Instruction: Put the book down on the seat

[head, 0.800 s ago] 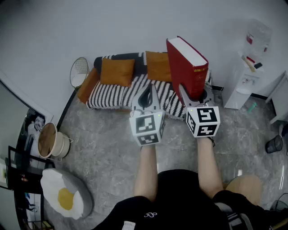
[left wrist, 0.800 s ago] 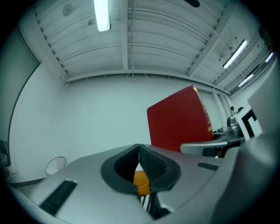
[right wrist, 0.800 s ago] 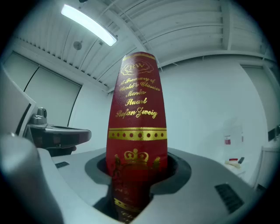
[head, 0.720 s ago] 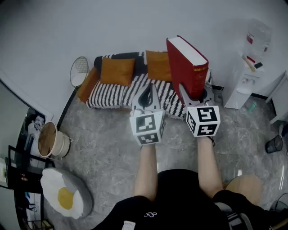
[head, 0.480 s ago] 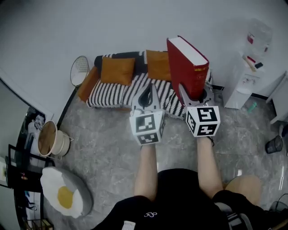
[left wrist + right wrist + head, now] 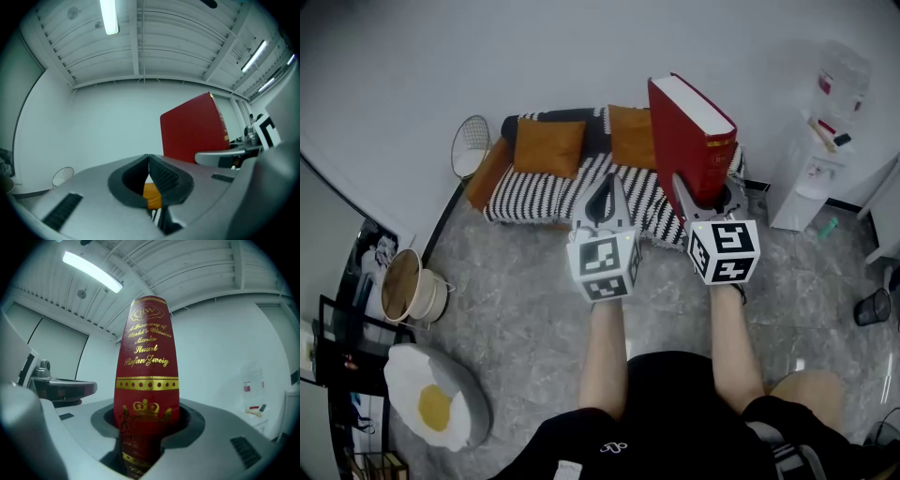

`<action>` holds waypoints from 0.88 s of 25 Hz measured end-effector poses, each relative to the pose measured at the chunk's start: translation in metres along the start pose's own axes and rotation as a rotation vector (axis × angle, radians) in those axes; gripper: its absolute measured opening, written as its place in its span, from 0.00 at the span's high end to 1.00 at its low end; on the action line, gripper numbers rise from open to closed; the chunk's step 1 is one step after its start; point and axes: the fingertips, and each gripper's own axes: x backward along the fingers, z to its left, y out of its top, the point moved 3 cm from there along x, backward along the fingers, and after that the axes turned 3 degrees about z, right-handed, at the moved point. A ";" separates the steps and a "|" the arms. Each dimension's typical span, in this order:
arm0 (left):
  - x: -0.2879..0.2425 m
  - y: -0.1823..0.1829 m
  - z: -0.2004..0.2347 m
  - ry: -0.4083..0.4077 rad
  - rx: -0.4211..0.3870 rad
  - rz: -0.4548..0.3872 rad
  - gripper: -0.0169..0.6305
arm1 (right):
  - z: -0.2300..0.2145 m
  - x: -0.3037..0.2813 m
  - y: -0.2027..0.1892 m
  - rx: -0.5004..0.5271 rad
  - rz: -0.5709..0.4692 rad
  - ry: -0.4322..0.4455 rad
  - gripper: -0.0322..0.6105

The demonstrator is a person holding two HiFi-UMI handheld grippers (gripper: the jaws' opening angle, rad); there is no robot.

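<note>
Red book [image 6: 689, 131] upright in right claw [image 6: 705, 195] (left claw [image 6: 606, 192] closed, empty).

Cushions [image 6: 549, 147] on sofa [image 6: 530, 199], book [image 6: 684, 141] in R gripper [image 6: 705, 195], L gripper [image 6: 607, 183] beside

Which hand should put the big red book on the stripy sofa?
The right one. The right gripper is clamped on the red book, holding it upright in front of the striped sofa. The left gripper is shut with nothing in it.
</note>
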 end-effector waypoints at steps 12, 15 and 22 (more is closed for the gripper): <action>0.020 0.003 0.026 0.143 0.032 -0.002 0.95 | -0.008 0.004 0.002 -0.027 -0.035 0.064 0.62; 0.022 0.003 0.036 0.174 0.032 0.001 0.95 | -0.006 0.000 0.006 -0.028 -0.045 0.077 0.62; 0.017 0.015 0.048 0.181 0.011 -0.032 0.95 | -0.007 -0.010 0.022 -0.019 -0.096 0.085 0.62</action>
